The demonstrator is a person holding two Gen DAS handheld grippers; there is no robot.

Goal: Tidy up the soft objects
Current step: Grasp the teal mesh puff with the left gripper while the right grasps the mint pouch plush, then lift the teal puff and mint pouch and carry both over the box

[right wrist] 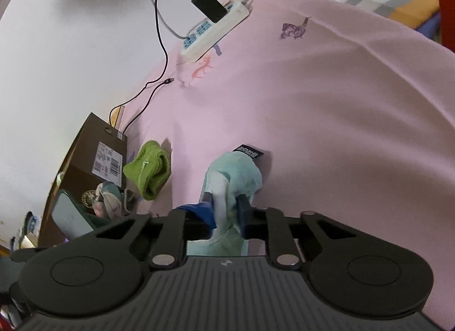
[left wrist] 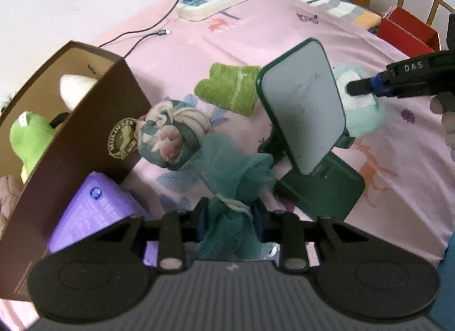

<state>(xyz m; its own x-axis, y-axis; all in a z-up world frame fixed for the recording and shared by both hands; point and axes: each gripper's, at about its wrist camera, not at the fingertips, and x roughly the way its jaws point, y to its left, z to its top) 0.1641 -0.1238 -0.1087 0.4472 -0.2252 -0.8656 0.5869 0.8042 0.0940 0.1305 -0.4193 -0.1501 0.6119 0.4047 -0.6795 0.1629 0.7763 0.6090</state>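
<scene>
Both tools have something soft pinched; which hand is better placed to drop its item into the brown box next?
Left, probably: its tool grips the teal mesh pouf right beside the brown box; the right tool is farther off.

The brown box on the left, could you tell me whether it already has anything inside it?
Partly filled. The brown box is open-topped, and a green plush toy and something white sit inside; its lower part is hidden.

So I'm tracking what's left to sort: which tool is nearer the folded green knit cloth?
Left. The left tool, shut on a teal mesh scarf, sits just below the folded green knit cloth; the right tool grips a mint fabric bundle beyond the green-framed mirror.
</scene>
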